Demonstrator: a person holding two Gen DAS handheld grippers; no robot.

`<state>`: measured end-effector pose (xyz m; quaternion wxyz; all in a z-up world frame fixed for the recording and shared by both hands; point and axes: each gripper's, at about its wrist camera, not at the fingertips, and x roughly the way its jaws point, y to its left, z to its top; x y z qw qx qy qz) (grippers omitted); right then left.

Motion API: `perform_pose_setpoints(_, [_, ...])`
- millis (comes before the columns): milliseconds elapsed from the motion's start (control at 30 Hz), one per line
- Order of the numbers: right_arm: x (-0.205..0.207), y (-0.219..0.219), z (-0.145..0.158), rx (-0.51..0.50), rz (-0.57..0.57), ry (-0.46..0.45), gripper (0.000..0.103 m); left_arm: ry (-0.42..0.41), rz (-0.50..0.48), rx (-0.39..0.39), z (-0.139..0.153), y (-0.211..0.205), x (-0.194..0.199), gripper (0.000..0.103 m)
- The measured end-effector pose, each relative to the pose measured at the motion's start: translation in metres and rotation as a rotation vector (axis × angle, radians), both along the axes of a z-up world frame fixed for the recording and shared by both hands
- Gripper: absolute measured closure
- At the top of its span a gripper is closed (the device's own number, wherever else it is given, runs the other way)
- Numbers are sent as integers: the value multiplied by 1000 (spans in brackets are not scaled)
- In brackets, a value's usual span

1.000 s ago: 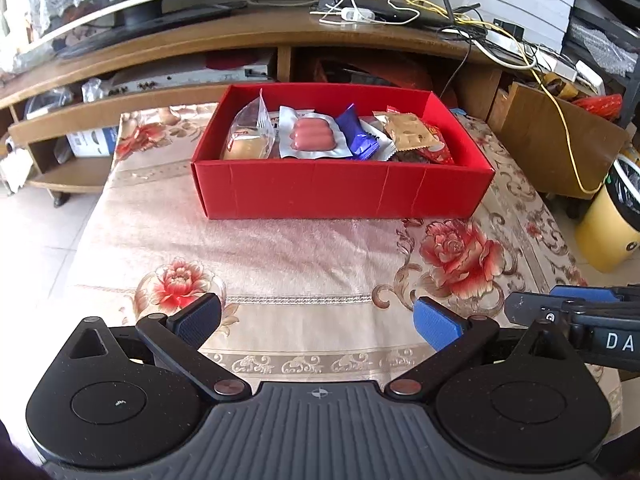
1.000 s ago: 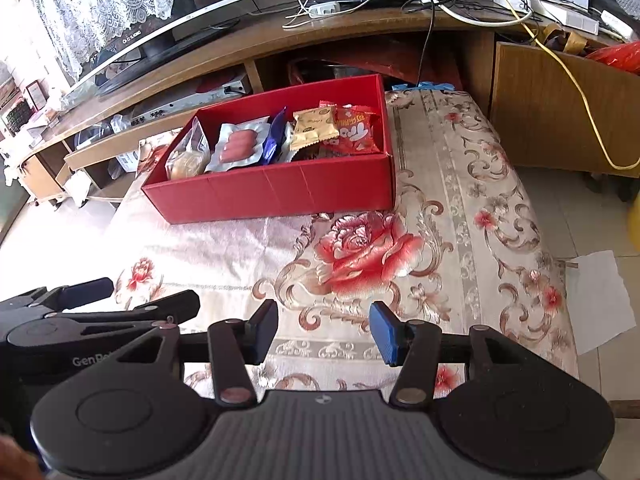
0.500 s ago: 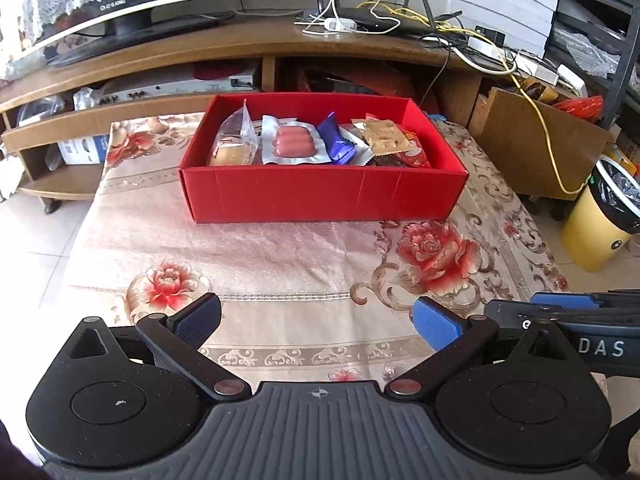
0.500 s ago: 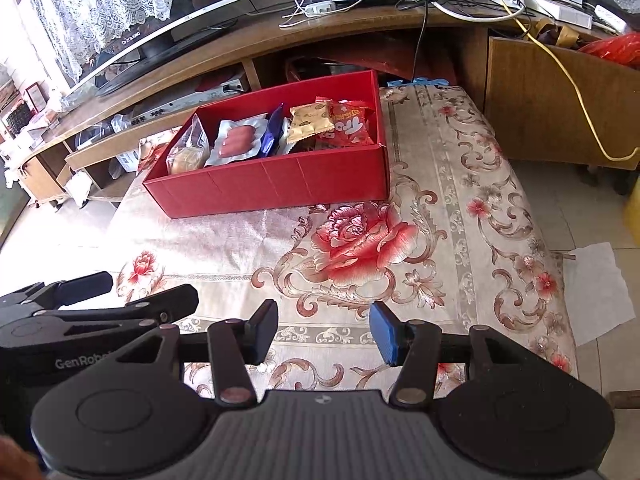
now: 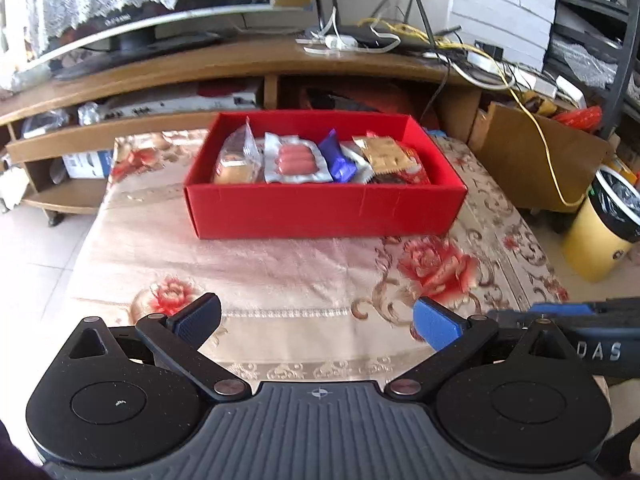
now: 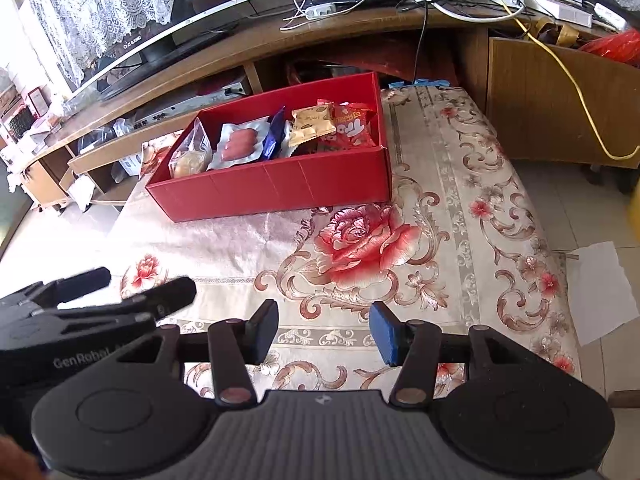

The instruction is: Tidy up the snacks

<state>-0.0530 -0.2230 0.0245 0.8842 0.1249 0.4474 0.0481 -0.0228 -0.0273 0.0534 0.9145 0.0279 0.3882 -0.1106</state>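
Over the last second the left tongs (image 5: 316,320) had drawn back from the red box (image 5: 326,210), which shrank toward 12 o'clock on the counter (image 5: 280,264). Both left and right tongs (image 6: 324,330) stayed released and empty; the snacks (image 5: 296,160) all lay boxed, suggesting the organizing was finished.

We note a matt red cardboard box (image 5: 326,210) holding glossy plastic and foil snack wrappers (image 5: 298,160), set on a satiny floral woven tablecloth (image 6: 448,216) with a soft sheen. The curved brown wooden cabinet (image 5: 240,62) looks smooth. Both grippers show matt black plastic bodies with ribbed grey housings.
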Motion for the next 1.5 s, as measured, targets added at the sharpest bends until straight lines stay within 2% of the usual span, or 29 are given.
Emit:
perform_pose_setpoints(167, [0,-1,0,-5,-6,-1,56,-82,9,-13,5,-3,-8,0])
perform_pose_setpoints(333, [1,2,-2,-11,7,8,56,-10,-23,13,6,-2,-1,0])
perform_pose_setpoints(633, [2,2,-4,-13,5,12,56,-20,-8,14,4,-3,-5,0])
perform_pose_setpoints(900, [3,1,-5,-12,2,14,56,-48,0,82,1,-7,-5,0])
perform_pose_setpoints(1067, [2,1,-5,-10,2,15,56,-21,39,95,-3,0,1,0])
perform_pose_setpoints(1233, [2,3,-4,-8,11,15,51,-2,36,118,-7,0,1,0])
perform_pose_setpoints(1500, [3,4,-6,-10,16,22,51,14,45,126,-8,2,3,0])
